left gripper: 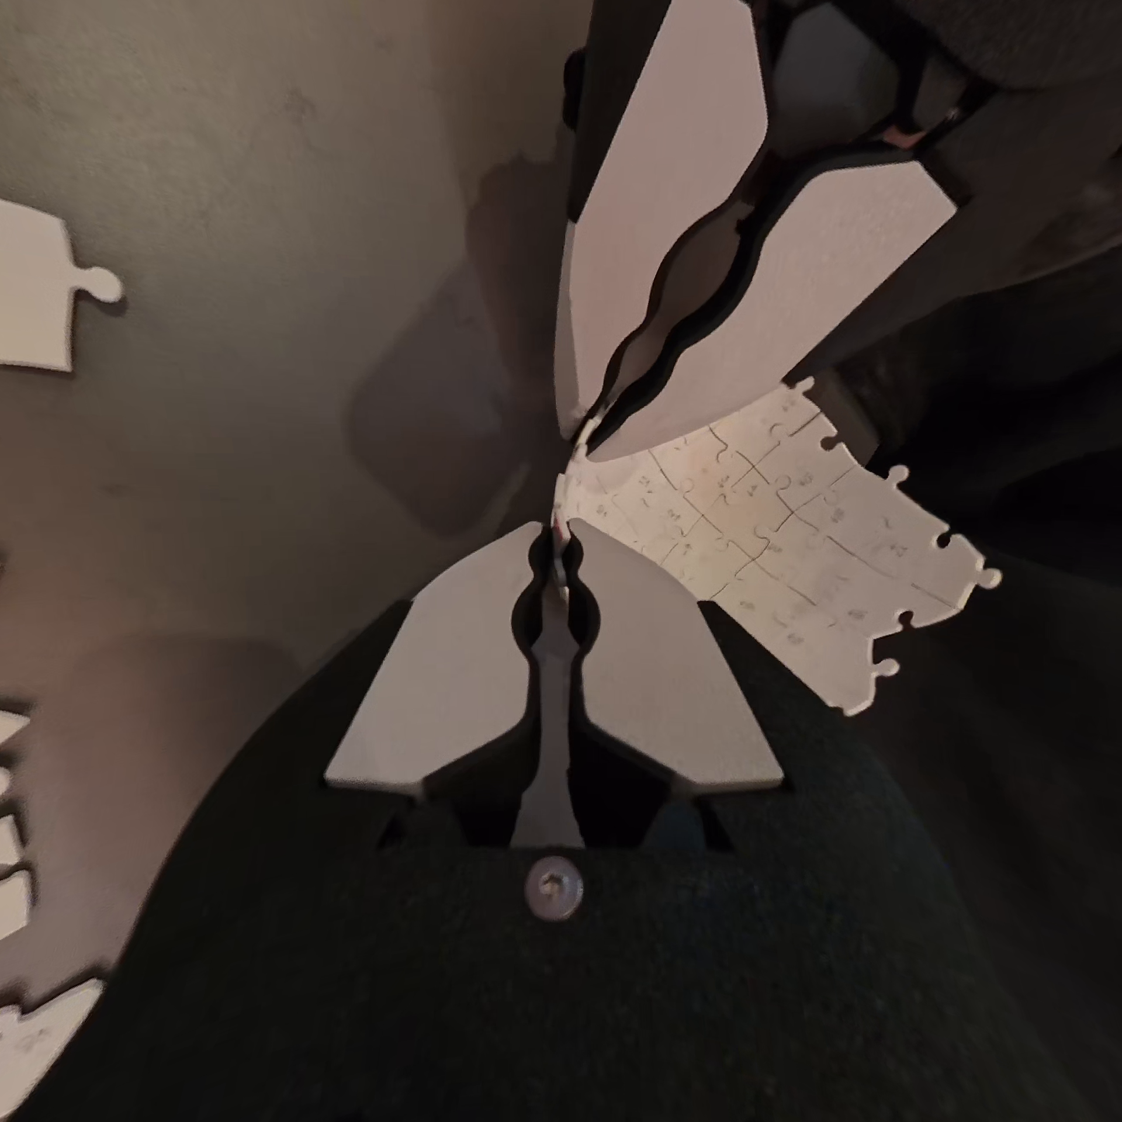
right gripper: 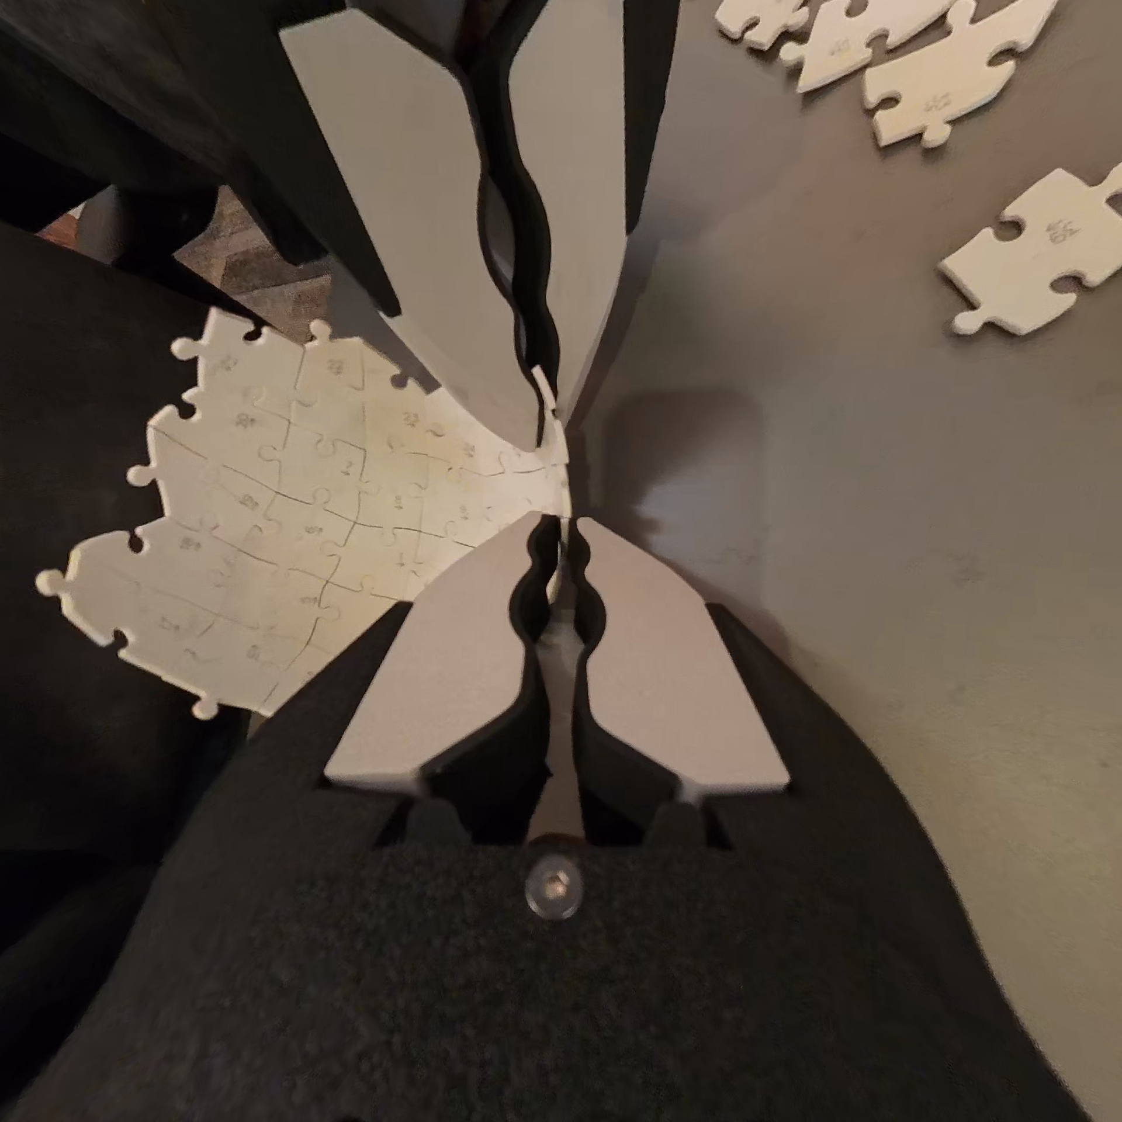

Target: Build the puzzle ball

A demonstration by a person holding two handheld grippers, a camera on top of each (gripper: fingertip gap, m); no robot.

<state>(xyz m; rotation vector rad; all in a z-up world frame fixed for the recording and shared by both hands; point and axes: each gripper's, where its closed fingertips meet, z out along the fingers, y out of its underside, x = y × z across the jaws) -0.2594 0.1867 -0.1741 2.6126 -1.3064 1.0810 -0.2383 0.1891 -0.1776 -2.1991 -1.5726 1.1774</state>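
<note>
Two grippers pinch one curved, partly built puzzle ball shell [left gripper: 783, 534] at its near edge. The left gripper [left gripper: 557, 540] has its fingers pressed together on the shell's rim, and the right gripper [right gripper: 566, 522] clamps the same rim just beside it, so their tips almost touch. The shell's white interlocked pieces fan away from the tips, held above the grey table [right gripper: 850, 546]. Loose puzzle pieces [right gripper: 923, 79] lie on the table, well apart from the shell.
</note>
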